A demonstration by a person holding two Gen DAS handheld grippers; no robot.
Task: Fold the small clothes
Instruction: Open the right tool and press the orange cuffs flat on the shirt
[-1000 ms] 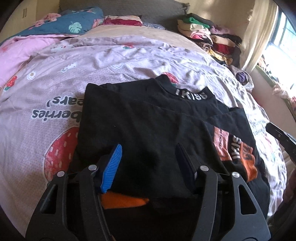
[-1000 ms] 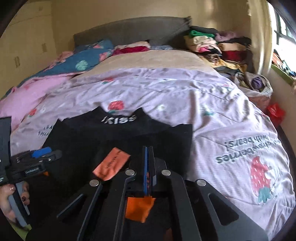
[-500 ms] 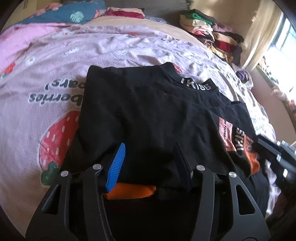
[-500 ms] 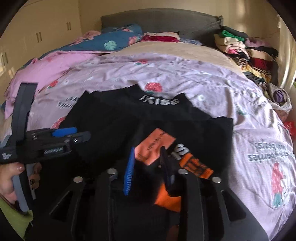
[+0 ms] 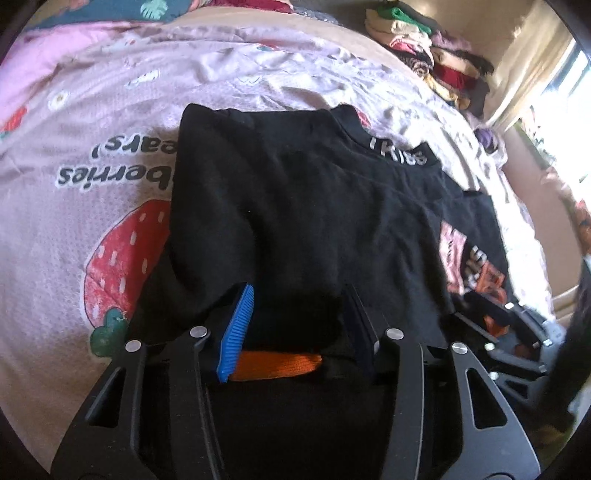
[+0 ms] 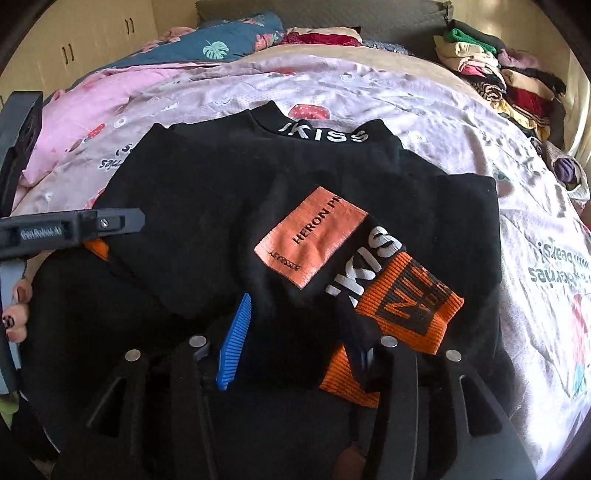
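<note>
A: What do I have nearest the cameras?

B: I see the left hand-held gripper (image 5: 295,325) released, its blue pad and dark pad spread wide over the near hem of the black sweatshirt (image 5: 295,206). An orange ribbed cuff (image 5: 277,363) lies between the fingers, low down, under a black fold. I cannot tell whether the pads touch the cloth.

A: And my other side?

B: The right hand-held gripper (image 6: 295,332) is released too, its fingers apart above the folded-over sleeve. Just by its right finger sits the orange cuff with black lettering (image 6: 410,306), and next to that the salmon "HERON" patch (image 6: 312,236).

A: Where is the garment as a whole?

B: It lies flat on the bed, on the lilac strawberry-print cover (image 6: 424,110), with the sleeve folded across the body and the "KISS" collar (image 6: 325,134) pointing away from me.

A: Farther out?

B: A stack of folded clothes (image 6: 498,74) at the far right of the bed, a teal leaf-print pillow (image 6: 229,40) at the far left, and the grey headboard (image 6: 321,13) behind.
</note>
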